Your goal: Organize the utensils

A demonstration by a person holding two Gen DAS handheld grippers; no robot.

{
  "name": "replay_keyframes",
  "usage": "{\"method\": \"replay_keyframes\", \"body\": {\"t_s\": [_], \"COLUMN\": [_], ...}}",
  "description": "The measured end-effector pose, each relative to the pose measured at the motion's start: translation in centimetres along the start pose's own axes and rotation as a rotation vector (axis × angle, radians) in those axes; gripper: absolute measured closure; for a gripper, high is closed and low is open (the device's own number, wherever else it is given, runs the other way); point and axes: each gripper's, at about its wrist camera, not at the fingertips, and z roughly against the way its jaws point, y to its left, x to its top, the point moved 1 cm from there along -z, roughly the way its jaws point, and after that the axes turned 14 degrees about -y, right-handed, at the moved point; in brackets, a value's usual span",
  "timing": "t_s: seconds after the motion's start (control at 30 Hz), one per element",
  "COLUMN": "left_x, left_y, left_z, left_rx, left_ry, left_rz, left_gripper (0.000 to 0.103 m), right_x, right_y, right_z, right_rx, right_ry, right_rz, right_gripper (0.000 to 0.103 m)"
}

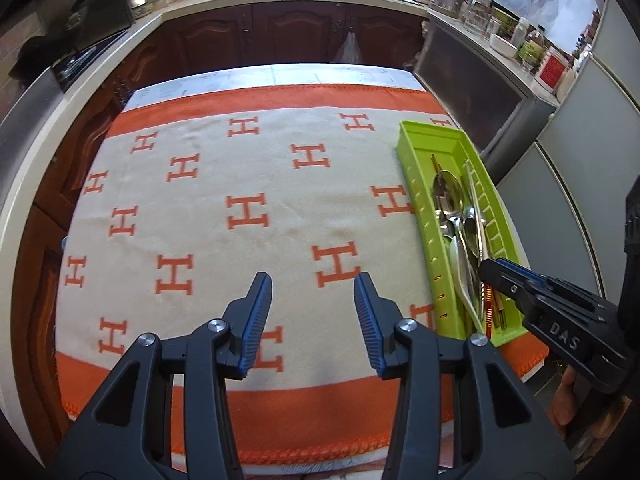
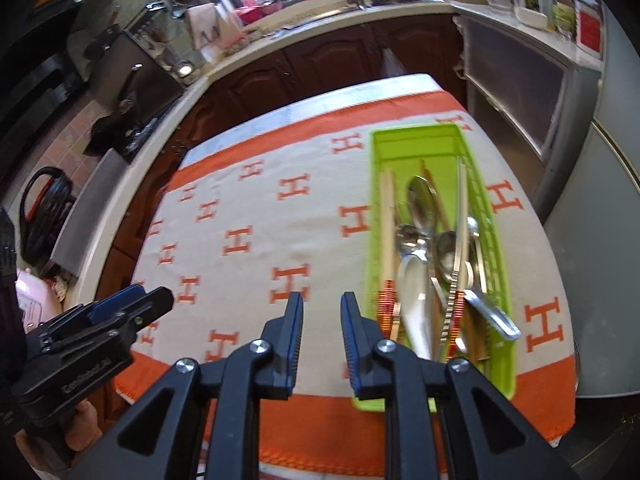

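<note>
Each hand-held gripper, left (image 1: pixel 313 294) and right (image 2: pixel 321 314), is matte black with ribbed blue pads (image 1: pixel 256 320), silver screws and white lettering.

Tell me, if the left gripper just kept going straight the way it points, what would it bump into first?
Probably only the tablecloth: the left gripper is open, nothing lies ahead of it, and the green tray sits off to its right. Depth is hard to judge.

Utensils (image 2: pixel 432 264) lie in tray (image 2: pixel 416 140) on cloth's (image 2: pixel 256 216) right side.

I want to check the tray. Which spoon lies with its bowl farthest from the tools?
The large steel spoon in the middle of the green tray. Its bowl points toward the tray's far end, beyond the other spoons' bowls, which lie closer to the tools.
</note>
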Motion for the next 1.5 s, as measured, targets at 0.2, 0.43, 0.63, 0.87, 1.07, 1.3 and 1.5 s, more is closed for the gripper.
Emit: {"method": "replay_keyframes", "body": {"t_s": [0.2, 0.43, 0.63, 0.87, 1.07, 1.3, 1.5], "left_x": [-0.2, 0.2, 0.3, 0.4, 0.6, 0.8, 0.8], "left_y": [3.5, 6.4, 7.0, 6.5, 6.4, 6.2, 6.2], "left_z": [4.3, 8.9, 11.4, 11.8, 11.3, 10.6, 10.2], "left_rx": [0.090, 0.146, 0.148, 0.134, 0.132, 0.129, 0.126], "left_ry": [-0.072, -0.159, -0.203, -0.208, -0.203, -0.195, -0.189], "left_rz": [0.019, 0.055, 0.067, 0.059, 0.058, 0.052, 0.049], "left_gripper": [0.049, 0.032, 0.026, 0.024, 0.024, 0.024, 0.024], "right_x": [1.0, 1.4, 0.9, 0.4, 0.2, 0.2, 0.2], "right_y": [4.6, 7.6, 8.2, 8.6, 8.9, 8.7, 8.6], "right_z": [2.8, 5.3, 5.9, 6.2, 5.8, 5.4, 5.2], "right_rx": [0.078, 0.096, 0.071, 0.051, 0.053, 0.049, 0.047], "right_ry": [-0.059, -0.135, -0.153, -0.167, -0.153, -0.144, -0.140], "right_rz": [0.046, 0.107, 0.136, 0.167, 0.169, 0.160, 0.156], "right_gripper": [0.072, 0.061, 0.060, 0.060, 0.060, 0.060, 0.060]}}
